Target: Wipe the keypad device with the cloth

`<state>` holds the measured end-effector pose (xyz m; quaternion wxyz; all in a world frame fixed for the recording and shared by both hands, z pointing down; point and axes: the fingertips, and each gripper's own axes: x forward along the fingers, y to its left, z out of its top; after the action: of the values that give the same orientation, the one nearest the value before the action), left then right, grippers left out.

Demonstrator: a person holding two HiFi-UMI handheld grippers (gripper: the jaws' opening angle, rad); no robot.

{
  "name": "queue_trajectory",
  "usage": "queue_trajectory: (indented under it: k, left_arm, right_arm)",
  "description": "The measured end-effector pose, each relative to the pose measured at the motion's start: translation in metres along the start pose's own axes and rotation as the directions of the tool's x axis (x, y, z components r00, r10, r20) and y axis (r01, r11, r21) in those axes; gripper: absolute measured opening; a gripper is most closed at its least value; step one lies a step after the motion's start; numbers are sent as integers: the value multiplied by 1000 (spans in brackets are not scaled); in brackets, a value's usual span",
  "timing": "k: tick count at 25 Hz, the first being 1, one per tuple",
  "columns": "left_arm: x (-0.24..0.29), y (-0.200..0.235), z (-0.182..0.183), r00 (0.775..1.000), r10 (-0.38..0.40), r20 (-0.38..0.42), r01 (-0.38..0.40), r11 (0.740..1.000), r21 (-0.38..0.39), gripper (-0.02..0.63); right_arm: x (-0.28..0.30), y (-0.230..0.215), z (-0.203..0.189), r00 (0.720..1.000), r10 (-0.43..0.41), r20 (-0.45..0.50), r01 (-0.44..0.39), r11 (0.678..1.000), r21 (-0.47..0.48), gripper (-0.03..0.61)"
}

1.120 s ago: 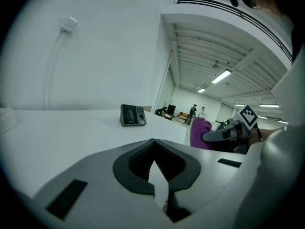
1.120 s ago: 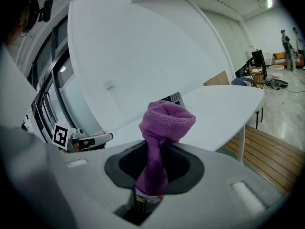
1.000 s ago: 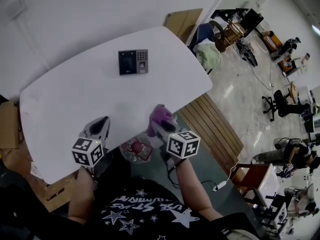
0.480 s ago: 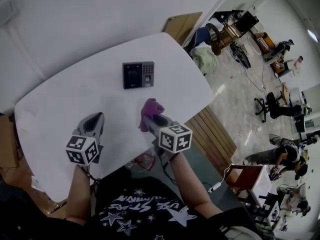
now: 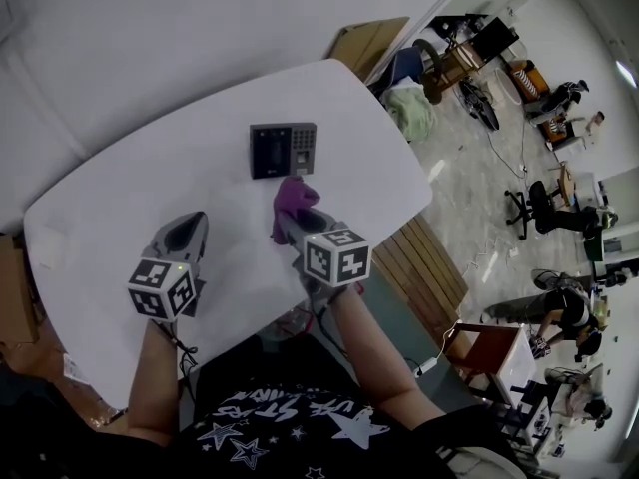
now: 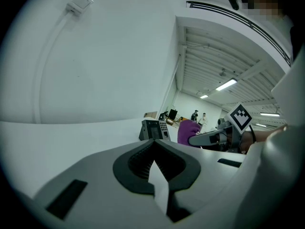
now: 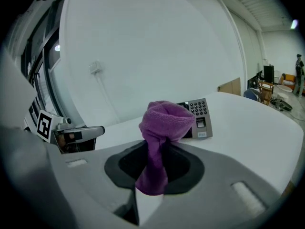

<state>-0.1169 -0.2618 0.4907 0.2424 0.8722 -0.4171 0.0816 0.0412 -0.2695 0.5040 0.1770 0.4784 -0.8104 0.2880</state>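
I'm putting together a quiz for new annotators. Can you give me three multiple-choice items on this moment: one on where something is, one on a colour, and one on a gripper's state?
1. Where is the keypad device?
A. On the white table, just ahead of the cloth
B. On a chair
C. On the floor

2. What colour is the cloth?
A. Yellow
B. Purple
C. White

3. What state is the right gripper in?
A. Open and empty
B. Shut on the keypad device
C. Shut on the cloth

Answers:
1. A: the head view shows it lying on the tabletop just beyond the cloth.
2. B: the cloth is purple in the head view and the right gripper view.
3. C: the right gripper view shows the cloth pinched between the jaws.
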Motion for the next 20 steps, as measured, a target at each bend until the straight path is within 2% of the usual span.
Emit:
queue_trajectory:
  k: [5,14,20]
  left_arm:
    - [12,-3,8,1000,23,9,-24,1000,3,5]
    - [51,-5,17,997,83,3,-83,997,-11,5]
    - [85,7,22,996,90,-18,-90,996,-1,5]
  right_arm:
    - [11,-4,18,999,42,15,-41,998,-41,86]
    - [50,-18,49,986,167,-2,-167,980,-112,84]
    - [85,-23,60,979,197,-49,-202,964,-172,86]
